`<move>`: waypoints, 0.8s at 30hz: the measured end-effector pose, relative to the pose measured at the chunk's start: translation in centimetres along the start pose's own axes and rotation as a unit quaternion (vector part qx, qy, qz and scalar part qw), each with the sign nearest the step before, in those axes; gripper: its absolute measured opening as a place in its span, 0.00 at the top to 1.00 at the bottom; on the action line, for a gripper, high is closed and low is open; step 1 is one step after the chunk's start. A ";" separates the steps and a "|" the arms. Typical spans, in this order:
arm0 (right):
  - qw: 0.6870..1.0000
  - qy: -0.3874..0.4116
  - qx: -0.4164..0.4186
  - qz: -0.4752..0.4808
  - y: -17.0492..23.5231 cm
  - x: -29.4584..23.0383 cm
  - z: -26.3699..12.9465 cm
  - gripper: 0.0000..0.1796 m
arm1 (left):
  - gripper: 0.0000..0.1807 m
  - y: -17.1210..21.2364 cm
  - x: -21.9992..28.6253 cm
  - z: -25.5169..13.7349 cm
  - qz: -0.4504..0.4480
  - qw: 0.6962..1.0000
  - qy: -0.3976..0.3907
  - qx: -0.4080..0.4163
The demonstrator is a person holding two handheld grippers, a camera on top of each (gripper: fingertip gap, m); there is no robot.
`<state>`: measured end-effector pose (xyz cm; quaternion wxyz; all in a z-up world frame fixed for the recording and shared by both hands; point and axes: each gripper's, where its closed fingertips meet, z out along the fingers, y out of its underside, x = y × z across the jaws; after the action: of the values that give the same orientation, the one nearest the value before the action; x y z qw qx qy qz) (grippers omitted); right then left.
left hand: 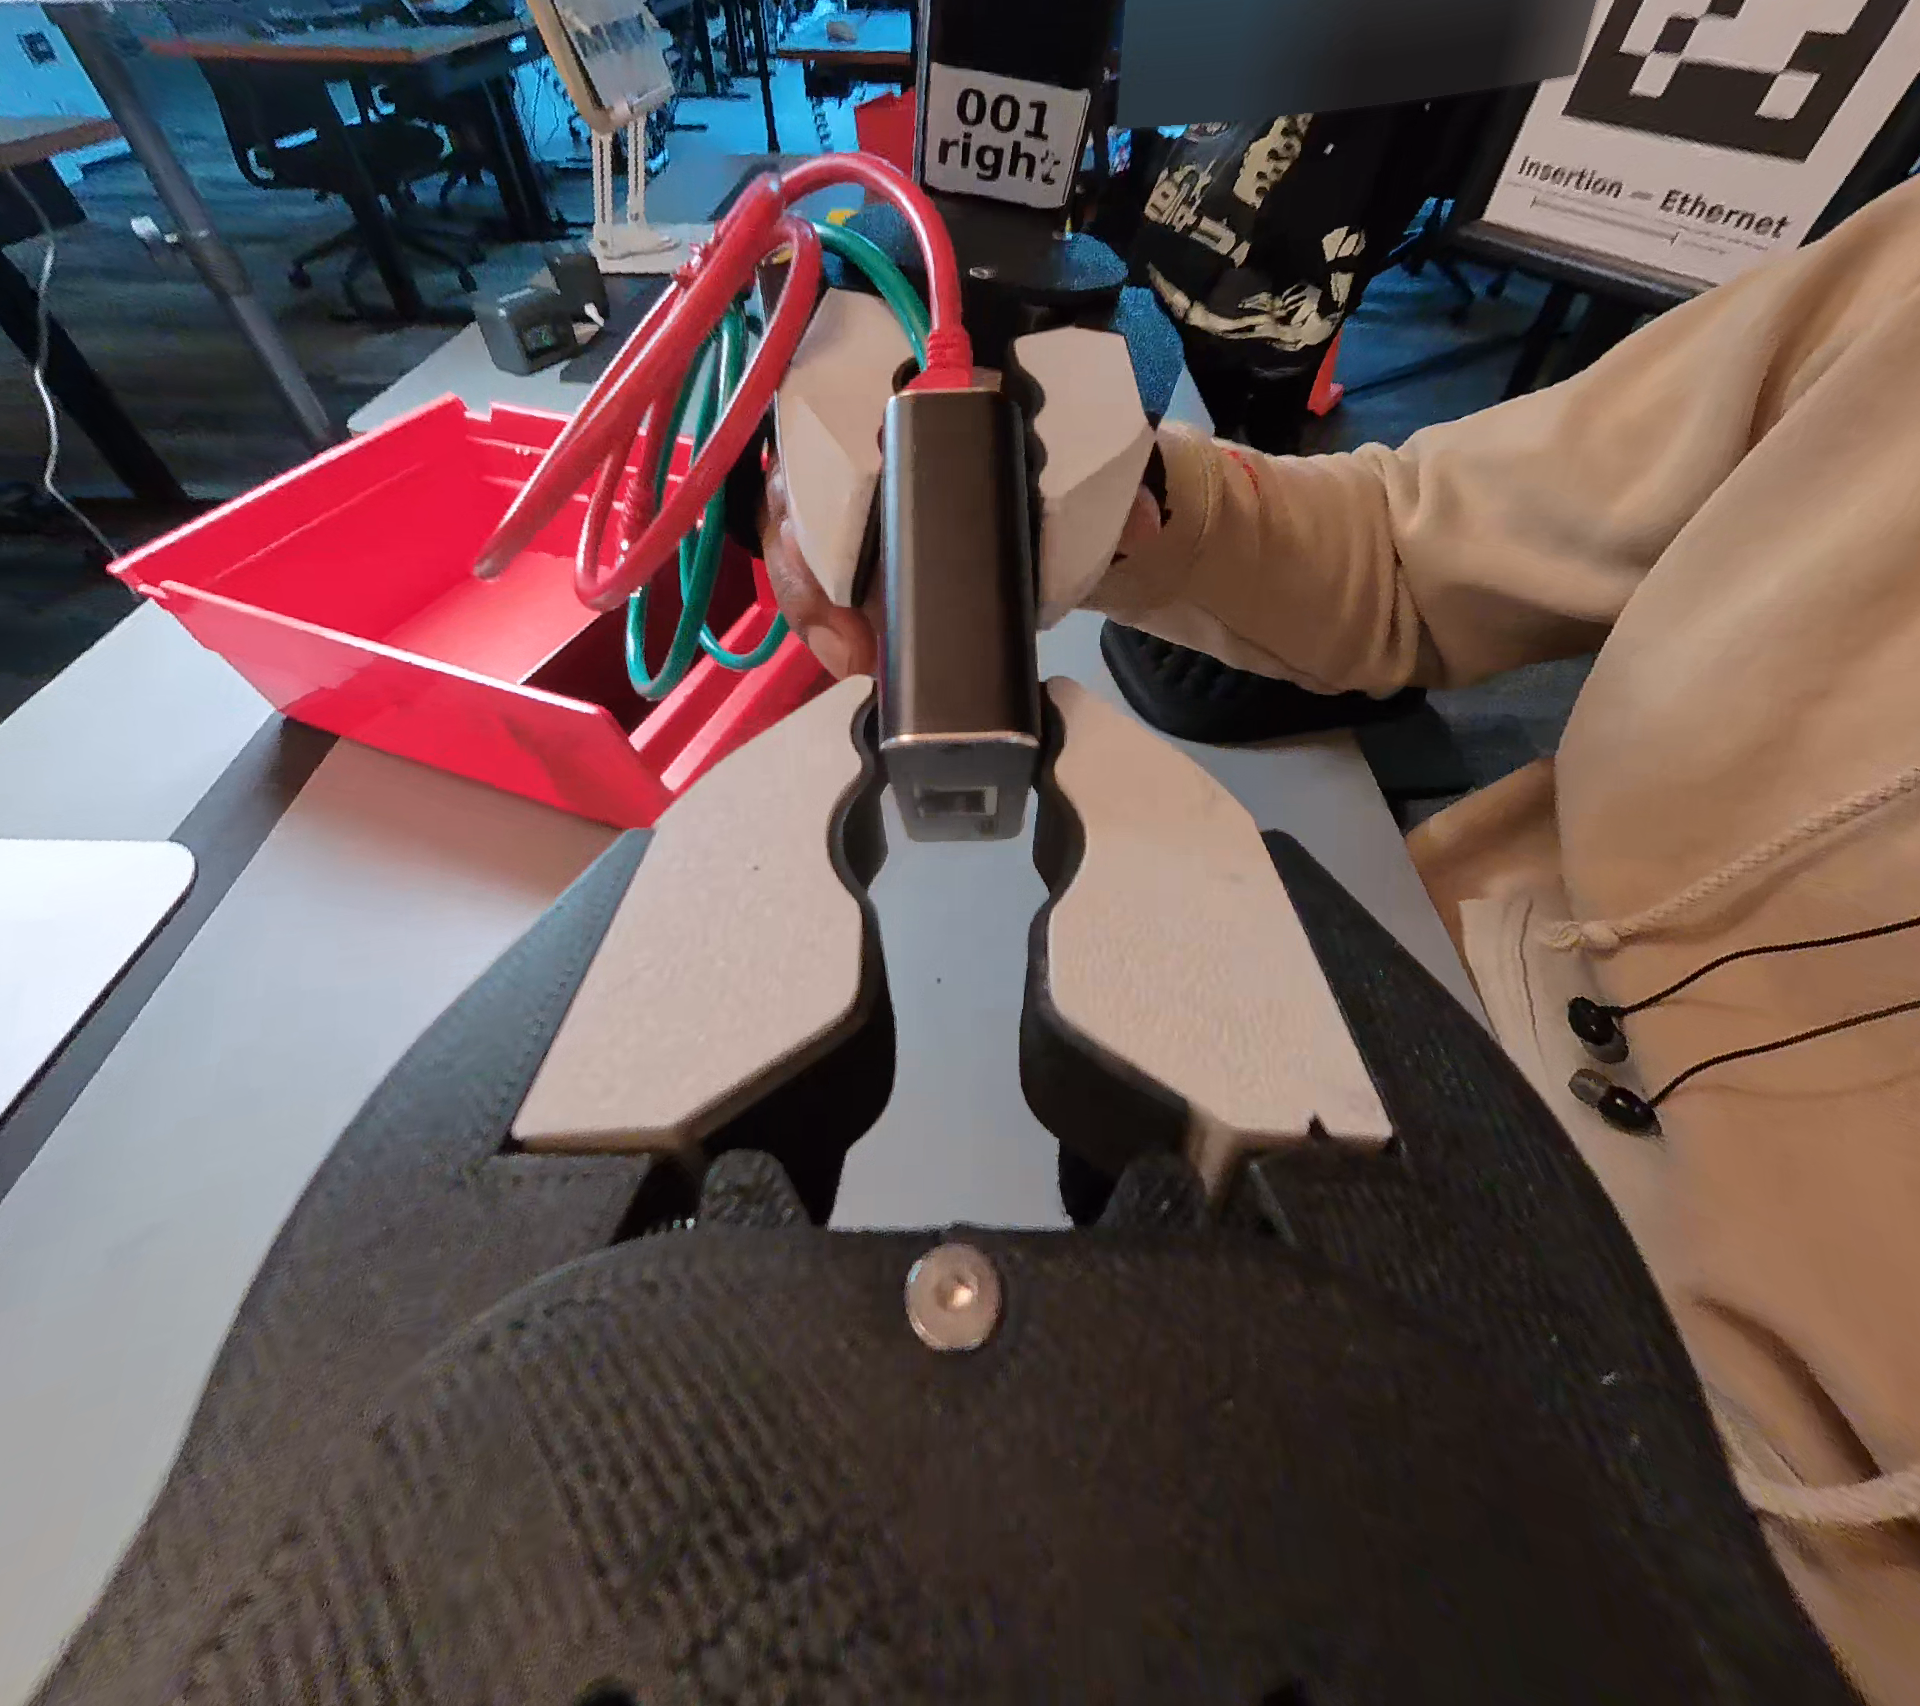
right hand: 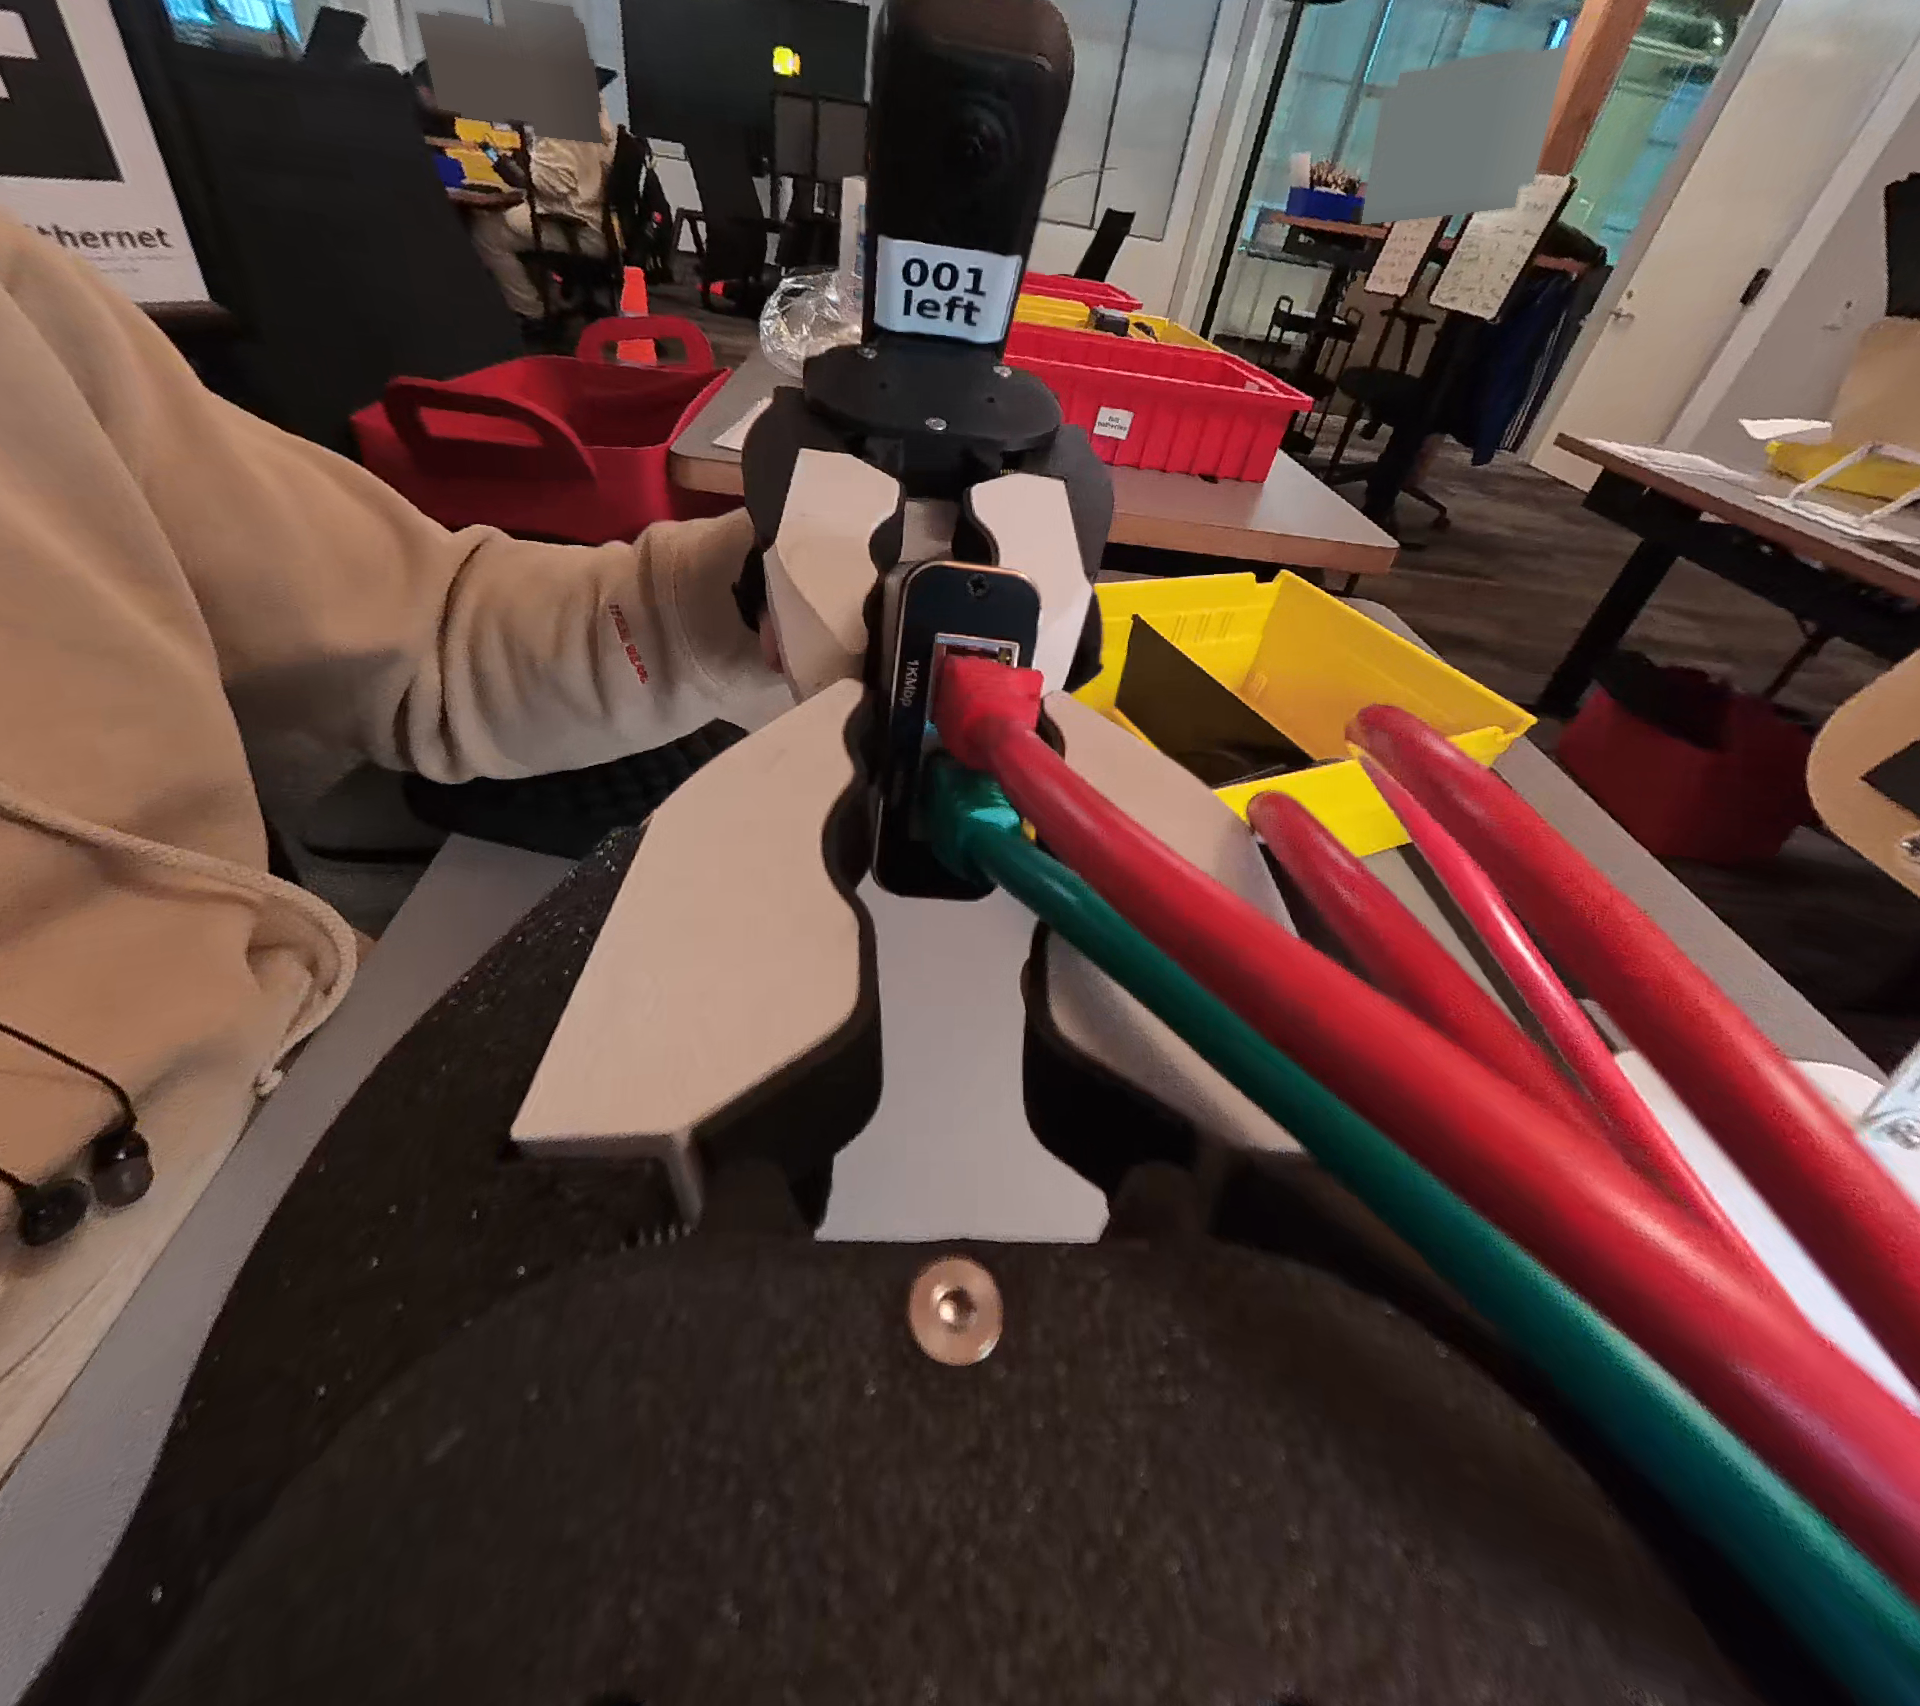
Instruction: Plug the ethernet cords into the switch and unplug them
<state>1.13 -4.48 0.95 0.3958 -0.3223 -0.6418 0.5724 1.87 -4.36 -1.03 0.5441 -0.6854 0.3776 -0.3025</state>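
A dark oblong switch is held level above the table, between both grippers. My left gripper is shut on its near end, where one empty port faces the camera. The right gripper grips the far end. In the right wrist view my right gripper is shut on the switch. A red plug and a green plug sit in its face. The red cord and green cord run back to the right. The left gripper holds the end beyond. The cords' loops hang in the left wrist view: the red cord and the green cord.
A red bin stands on the grey table, under the hanging loops. A yellow bin stands on the other side. A person's tan sleeve and body are close on the right. Desks and red crates stand farther off. My left and right fingertips are right by each other.
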 end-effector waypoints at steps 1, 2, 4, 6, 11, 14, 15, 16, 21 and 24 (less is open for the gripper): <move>1.000 -0.003 0.002 0.008 0.0 0.0 0.0 0.86 | 0.86 0.1 0.0 0.0 0.000 1.000 -0.005 -0.006; 1.000 -0.005 0.006 0.018 0.0 0.1 0.0 0.86 | 0.86 0.0 -0.1 0.0 0.000 1.000 -0.009 -0.009; 0.999 -0.008 0.012 0.035 0.1 0.2 0.1 0.86 | 0.86 0.0 -0.3 -0.1 0.002 1.000 -0.018 -0.013; 0.999 -0.006 0.019 0.047 0.2 0.4 0.3 0.85 | 0.86 0.0 -0.5 -0.3 0.010 1.000 -0.027 -0.012; 0.996 -0.009 0.037 0.083 0.2 0.7 0.4 0.84 | 0.86 -0.2 -0.7 -0.5 0.001 0.999 -0.031 -0.004; 0.993 -0.011 0.053 0.103 -0.3 1.0 0.1 0.86 | 0.85 -0.8 -0.9 -1.3 0.011 0.999 -0.041 0.007; 0.992 -0.009 0.064 0.109 -0.6 1.3 -0.3 0.86 | 0.84 -1.3 -1.1 -2.2 0.012 0.999 -0.049 0.017; 0.991 -0.005 0.074 0.112 -1.0 1.6 -0.8 0.86 | 0.82 -1.9 -1.7 -3.5 0.009 0.997 -0.065 0.030; 0.989 0.024 0.104 0.103 -2.7 3.0 -3.3 0.86 | 0.80 -1.8 -7.4 -12.3 -0.038 0.974 -0.218 0.049; 0.988 0.033 0.116 0.097 -3.3 3.3 -4.1 0.86 | 0.80 3.3 -11.3 -16.0 -0.104 0.946 -0.304 -0.041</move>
<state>3.28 -0.08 4.79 0.3940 -0.3532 -0.5233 0.6680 -17.97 -3.53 -0.71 0.5697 -0.8022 0.1327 -0.1192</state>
